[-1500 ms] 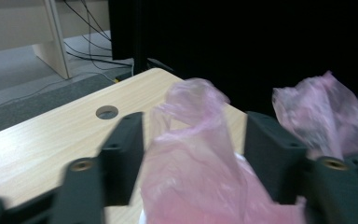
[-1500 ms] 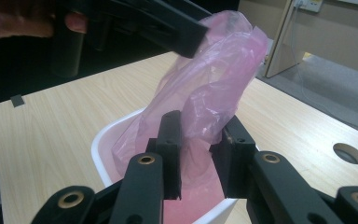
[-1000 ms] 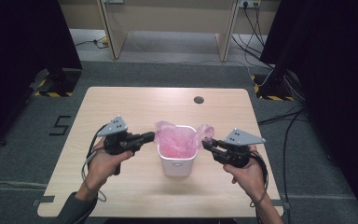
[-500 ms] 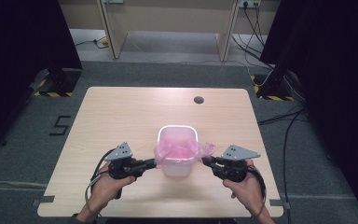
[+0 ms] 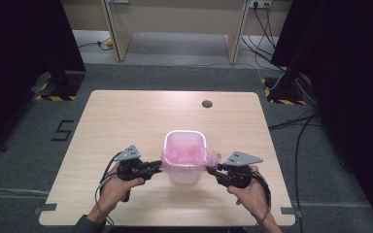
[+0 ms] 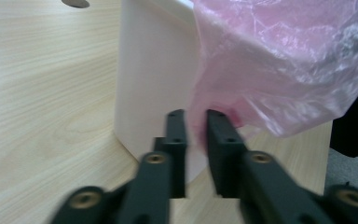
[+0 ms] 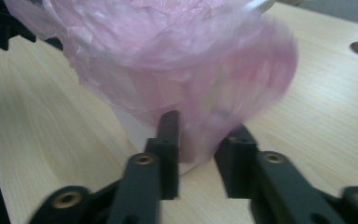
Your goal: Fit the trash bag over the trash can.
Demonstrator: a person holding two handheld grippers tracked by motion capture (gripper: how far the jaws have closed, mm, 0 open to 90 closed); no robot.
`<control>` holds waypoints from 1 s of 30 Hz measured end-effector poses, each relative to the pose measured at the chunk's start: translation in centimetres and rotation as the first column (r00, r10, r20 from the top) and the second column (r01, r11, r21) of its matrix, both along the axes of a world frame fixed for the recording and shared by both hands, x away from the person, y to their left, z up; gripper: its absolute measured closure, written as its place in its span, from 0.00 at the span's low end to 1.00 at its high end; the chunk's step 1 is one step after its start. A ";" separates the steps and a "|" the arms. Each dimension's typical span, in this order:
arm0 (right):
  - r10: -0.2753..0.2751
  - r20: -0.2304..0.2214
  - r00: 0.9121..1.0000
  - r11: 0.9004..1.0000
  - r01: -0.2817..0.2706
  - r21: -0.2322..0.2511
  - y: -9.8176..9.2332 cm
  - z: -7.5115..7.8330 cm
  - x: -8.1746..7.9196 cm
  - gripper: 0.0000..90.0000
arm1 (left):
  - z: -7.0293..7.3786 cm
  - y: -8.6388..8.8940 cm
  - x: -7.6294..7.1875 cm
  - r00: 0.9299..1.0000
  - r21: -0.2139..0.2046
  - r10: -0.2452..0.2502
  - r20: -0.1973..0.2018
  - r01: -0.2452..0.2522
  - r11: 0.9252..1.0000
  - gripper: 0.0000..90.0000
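**Pink bag drawn down over the bin, a gripper at each side**

A white bin [image 5: 185, 165] stands on the near half of the table [image 5: 126, 116], lined with a pink bag [image 5: 187, 153] whose edge is folded out over the rim and hangs down the walls. The left gripper [image 5: 156, 166] sits just beside the bin's left wall, the right gripper [image 5: 212, 171] just beside its right wall, each in a hand reaching in from the near edge.

In the left gripper view the jaws have just been opening; a narrow gap stands between them with a fold of bag [image 6: 279, 70] in it, and the pads look slack on the film. In the right gripper view the jaws have likewise been opening and stand apart, the bag's hem [image 7: 186, 84] between them but not pinched (the picture is blurred here).

Little else is around: a round cable hole [image 5: 207, 103] lies well beyond the bin, and the bin itself stands between the two grippers.
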State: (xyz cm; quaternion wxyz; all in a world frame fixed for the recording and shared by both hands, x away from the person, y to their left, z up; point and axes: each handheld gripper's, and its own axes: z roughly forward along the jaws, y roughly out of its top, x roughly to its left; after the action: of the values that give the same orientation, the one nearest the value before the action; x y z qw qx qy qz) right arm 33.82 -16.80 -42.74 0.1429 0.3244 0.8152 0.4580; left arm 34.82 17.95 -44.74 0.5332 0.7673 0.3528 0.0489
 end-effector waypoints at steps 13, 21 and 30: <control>-0.046 0.114 0.992 0.998 0.040 0.055 -2.1 4.6 -3.2 0.39 | 4.5 1.0 -4.1 0.988 0.066 -0.009 0.152 -0.001 0.998 0.31; -0.083 0.181 0.980 0.996 0.073 0.059 -1.7 6.8 -3.0 0.35 | 5.8 -0.3 -4.1 0.976 0.060 -0.013 0.218 0.000 0.998 0.37; 0.018 0.198 0.980 0.999 -0.023 0.022 0.2 6.9 -3.0 0.51 | 6.0 -1.0 -3.1 0.969 0.072 -0.025 0.244 0.007 0.997 0.57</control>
State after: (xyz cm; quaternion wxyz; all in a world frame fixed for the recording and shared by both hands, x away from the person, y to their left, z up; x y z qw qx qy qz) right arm 30.81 -16.62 -35.87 0.2146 0.2705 0.7946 0.4994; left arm 31.71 16.91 -38.74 0.5455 0.7766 0.2763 0.1513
